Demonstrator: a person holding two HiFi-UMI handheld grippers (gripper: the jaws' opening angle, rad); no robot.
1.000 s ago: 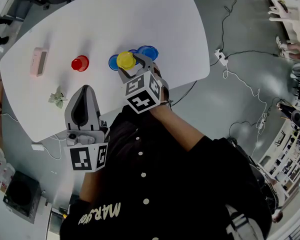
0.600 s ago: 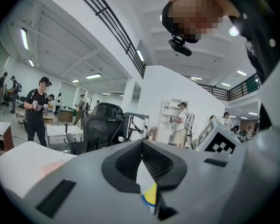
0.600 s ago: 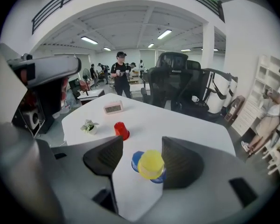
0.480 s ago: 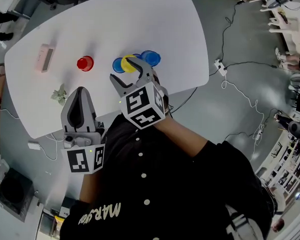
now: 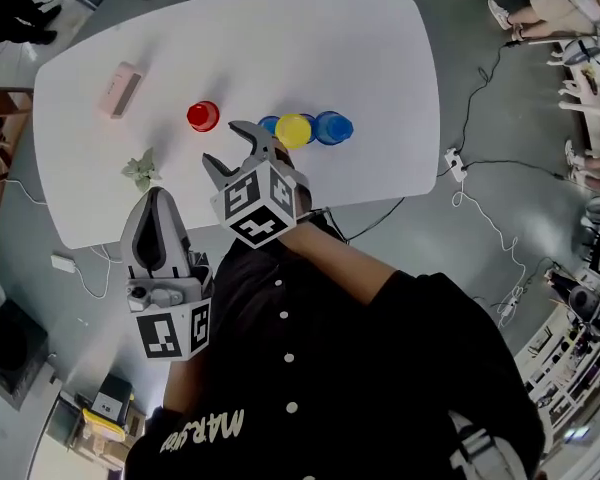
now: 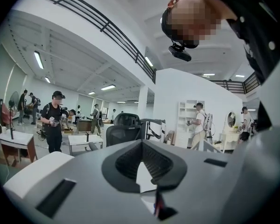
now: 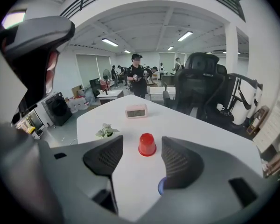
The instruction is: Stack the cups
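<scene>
1. Left gripper: jaws together, empty, held off the table.
2. Red cup: upside down, standing alone.
3. Right gripper: jaws wide, empty, aimed at red cup; a reach, apparently.
4. Yellow cup among blue cups: the next move called for closing on red cup.

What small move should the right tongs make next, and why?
Probably ease the right tongs forward and down toward the red cup. They are open and empty, and the cup sits framed between them but untouched, apart from the other cups.

right gripper: off yellow cup | swung left, facing red cup
</scene>
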